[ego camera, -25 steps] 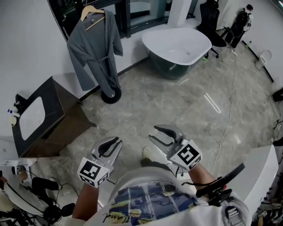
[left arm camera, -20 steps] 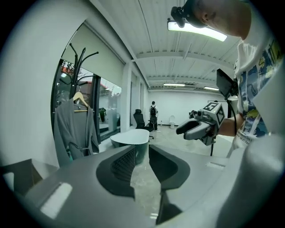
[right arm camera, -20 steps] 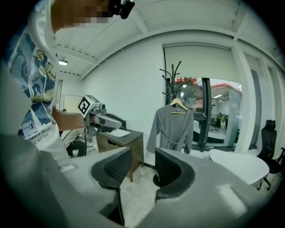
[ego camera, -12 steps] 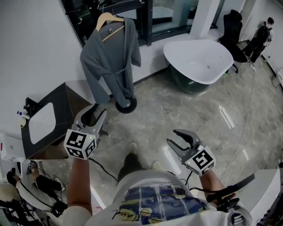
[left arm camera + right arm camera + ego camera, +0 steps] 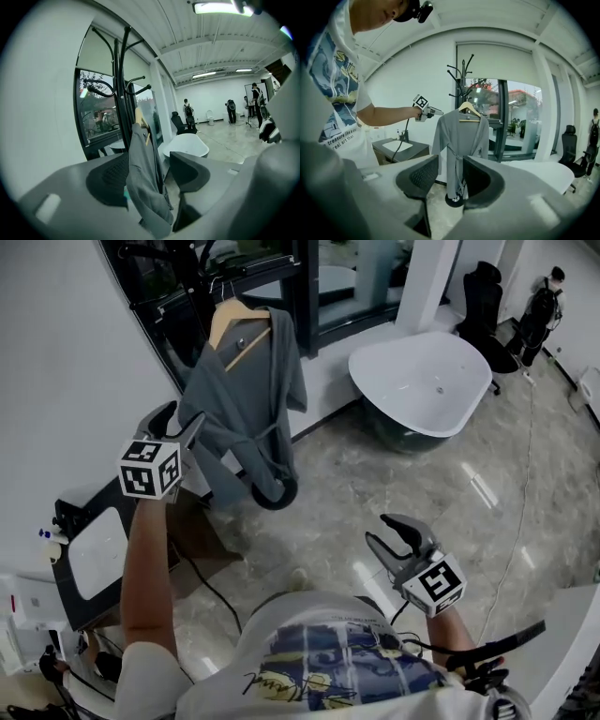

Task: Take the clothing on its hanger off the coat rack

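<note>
Hanging place: the coat rack (image 5: pixel 124 89) stands by a dark window with the clothing on one of its arms; nothing has been lifted off yet
Robe: the robe (image 5: pixel 248 399), grey, hangs full length down towards the rack's foot
Hanger: the hanger (image 5: pixel 234 326), wooden, sits hooked on the rack, untouched; reaching it and unhooking it is all left to do
Left gripper: the left gripper (image 5: pixel 176 420) is raised just beside the robe's shoulder, jaws just opened wide and empty, the robe lined up ahead between them
Right gripper: the right gripper (image 5: pixel 386 532) is low, well apart from the robe, jaws just spread wide, holding nothing
</note>
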Demonstrator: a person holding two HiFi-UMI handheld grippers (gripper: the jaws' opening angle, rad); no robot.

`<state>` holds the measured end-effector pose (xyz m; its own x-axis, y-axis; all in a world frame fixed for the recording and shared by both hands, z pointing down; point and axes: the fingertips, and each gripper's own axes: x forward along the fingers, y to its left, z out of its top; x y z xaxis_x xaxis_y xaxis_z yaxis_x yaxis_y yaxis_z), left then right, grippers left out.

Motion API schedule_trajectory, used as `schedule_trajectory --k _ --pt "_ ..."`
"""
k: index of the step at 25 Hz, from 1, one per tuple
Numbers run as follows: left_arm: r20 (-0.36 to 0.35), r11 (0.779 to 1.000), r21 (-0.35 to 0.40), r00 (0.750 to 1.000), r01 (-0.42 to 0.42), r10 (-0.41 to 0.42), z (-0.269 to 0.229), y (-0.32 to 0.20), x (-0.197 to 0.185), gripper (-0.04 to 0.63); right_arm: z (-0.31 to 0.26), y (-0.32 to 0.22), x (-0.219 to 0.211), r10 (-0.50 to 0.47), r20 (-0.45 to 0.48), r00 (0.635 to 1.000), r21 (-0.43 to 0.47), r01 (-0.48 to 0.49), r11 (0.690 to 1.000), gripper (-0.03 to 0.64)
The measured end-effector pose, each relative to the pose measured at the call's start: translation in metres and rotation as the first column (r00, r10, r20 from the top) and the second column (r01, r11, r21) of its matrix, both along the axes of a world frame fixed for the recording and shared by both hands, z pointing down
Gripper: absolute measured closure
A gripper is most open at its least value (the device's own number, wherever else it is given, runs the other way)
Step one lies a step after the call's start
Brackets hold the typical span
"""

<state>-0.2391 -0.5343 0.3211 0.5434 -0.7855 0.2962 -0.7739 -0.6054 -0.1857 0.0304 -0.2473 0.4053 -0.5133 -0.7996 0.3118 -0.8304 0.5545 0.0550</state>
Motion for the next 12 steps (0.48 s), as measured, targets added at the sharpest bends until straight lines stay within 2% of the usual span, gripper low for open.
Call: schedule_trajectory --k 4,8,12 --pt "0.052 0.998 -0.042 0.998 -0.038 0.040 0.009 -0.053 0.004 0.302 0.003 -0.019 -0.004 0.073 0.005 0.997 -0.005 -0.073 0.997 0.457" --pt "0.052 0.987 -0.127 0.993 -0.099 0.106 0.024 -0.087 0.014 0.302 0.007 -0.028 -0.005 0.124 0.004 0.992 -0.029 -0.124 0.992 0.457" --pt "0.005 0.943 -0.258 0.976 -0.209 0.218 0.044 -0.097 0.030 0.338 0.017 -0.029 -0.001 0.183 0.009 0.983 -0.067 -0.182 0.981 0.457"
